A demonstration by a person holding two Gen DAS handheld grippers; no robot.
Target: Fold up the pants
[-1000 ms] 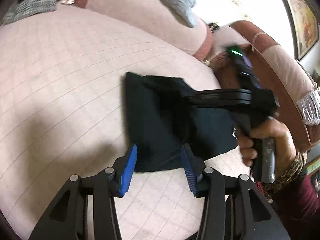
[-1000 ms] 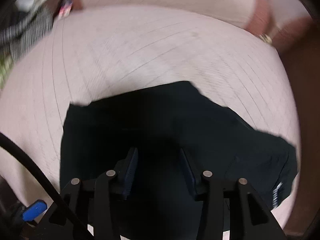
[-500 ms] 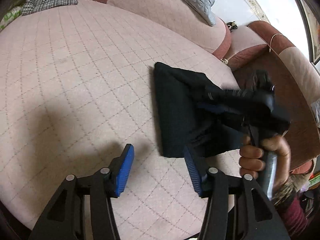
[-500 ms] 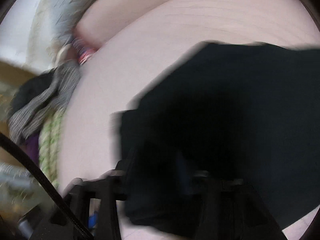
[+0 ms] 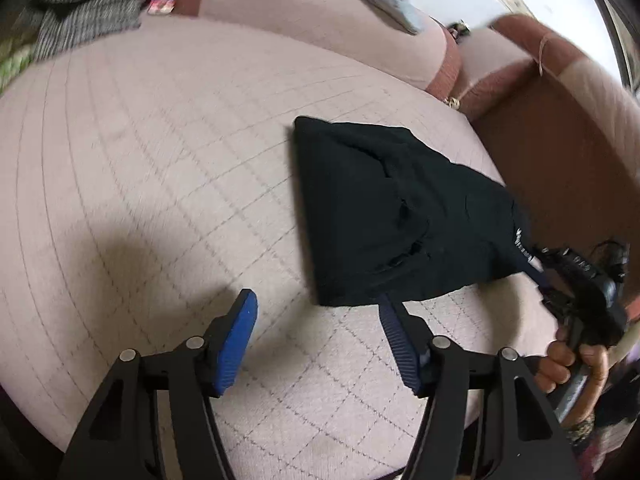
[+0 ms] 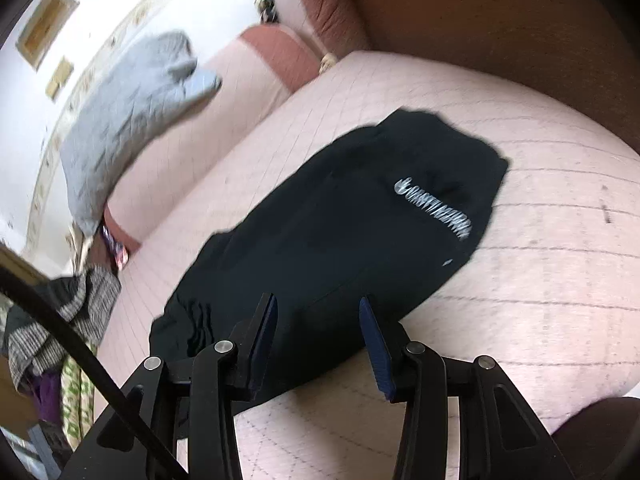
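The black pants (image 5: 392,216) lie folded into a compact bundle on the pink quilted cushion (image 5: 160,152). In the right wrist view the pants (image 6: 340,240) show a white logo near the far end. My left gripper (image 5: 316,340) is open and empty, held just short of the bundle's near edge. My right gripper (image 6: 318,340) is open and empty, its fingertips over the bundle's near edge. In the left wrist view the right gripper (image 5: 580,284) sits at the bundle's right end, held by a hand.
A grey quilted pillow (image 6: 132,116) rests on the sofa back. A pile of grey knit and other clothes (image 6: 60,320) lies at the cushion's left end. A brown armrest (image 5: 560,152) borders the cushion on the right.
The right gripper has left the top of the pants and swung to the bundle's right end. The left gripper has backed slightly off the near edge. The pants lie still.
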